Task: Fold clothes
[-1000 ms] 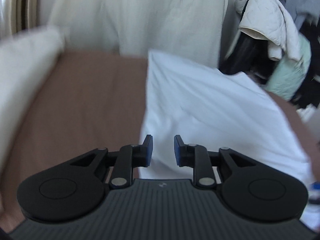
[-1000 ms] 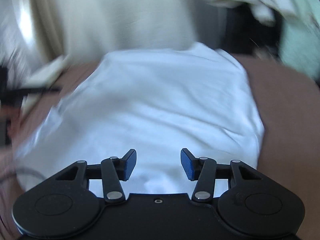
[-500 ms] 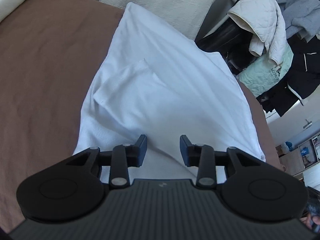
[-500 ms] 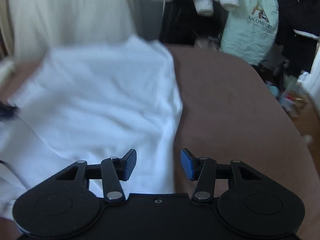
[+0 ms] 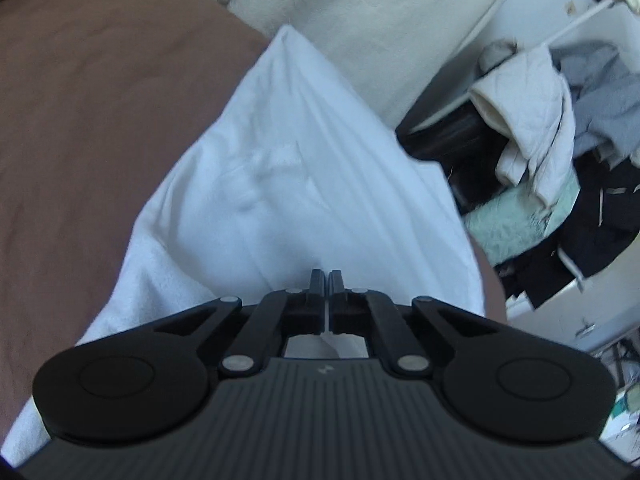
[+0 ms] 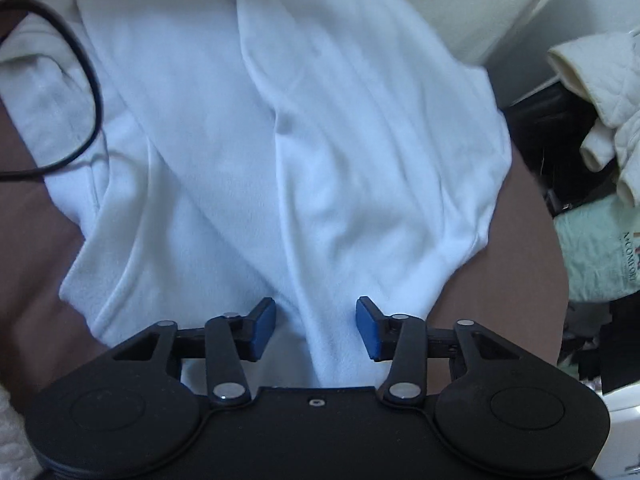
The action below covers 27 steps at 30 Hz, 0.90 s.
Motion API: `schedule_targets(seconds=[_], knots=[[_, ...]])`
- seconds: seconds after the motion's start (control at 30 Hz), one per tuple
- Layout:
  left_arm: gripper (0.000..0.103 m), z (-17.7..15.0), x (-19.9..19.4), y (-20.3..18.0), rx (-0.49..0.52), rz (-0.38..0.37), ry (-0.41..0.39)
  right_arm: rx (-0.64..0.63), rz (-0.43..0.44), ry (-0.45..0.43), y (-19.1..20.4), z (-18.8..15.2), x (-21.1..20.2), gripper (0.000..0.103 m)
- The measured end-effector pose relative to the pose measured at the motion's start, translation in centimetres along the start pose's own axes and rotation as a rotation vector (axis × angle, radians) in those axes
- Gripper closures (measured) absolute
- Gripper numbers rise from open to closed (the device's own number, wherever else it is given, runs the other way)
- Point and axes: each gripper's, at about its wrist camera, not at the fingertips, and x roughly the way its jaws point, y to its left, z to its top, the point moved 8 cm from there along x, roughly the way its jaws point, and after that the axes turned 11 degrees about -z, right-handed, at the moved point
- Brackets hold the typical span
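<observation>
Shirt (image 5: 320,168) is being pinched at its near edge by the left gripper (image 5: 325,280), fingers clamped together, while the right gripper (image 6: 316,314), fingers apart astride a ridge of cloth, is likely needing to close before any lift.

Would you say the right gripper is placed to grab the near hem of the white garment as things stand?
Probably yes: the right gripper is open, with the white garment between its fingers and nothing blocking.

One white garment (image 5: 304,184), two grippers, one brown bed (image 5: 88,112), one black cable (image 6: 86,80).
</observation>
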Motion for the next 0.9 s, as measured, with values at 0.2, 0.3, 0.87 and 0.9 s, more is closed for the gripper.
schedule_targets(seconds=[0.2,0.3,0.87,0.9], knots=[[0.081,0.0,1.0,0.1,-0.015,-0.007,0.001,0.251,-0.006,-0.047,-4.2,-1.9,-0.9,0.088],[0.076,0.1,1.2,-0.1,-0.012,-0.012,0.001,0.323,0.049,-0.024,-4.9,-3.4,-1.2,0.088],[0.103,0.8,-3.2,-5.5,0.231,-0.045,-0.125,0.281,0.036,-0.165,-3.4,-2.6,-1.3,0.096],[0.103,0.5,-4.5,-6.4,0.256,-0.051,-0.153,0.337,-0.007,-0.19,-4.4,-2.9,-1.8,0.096]])
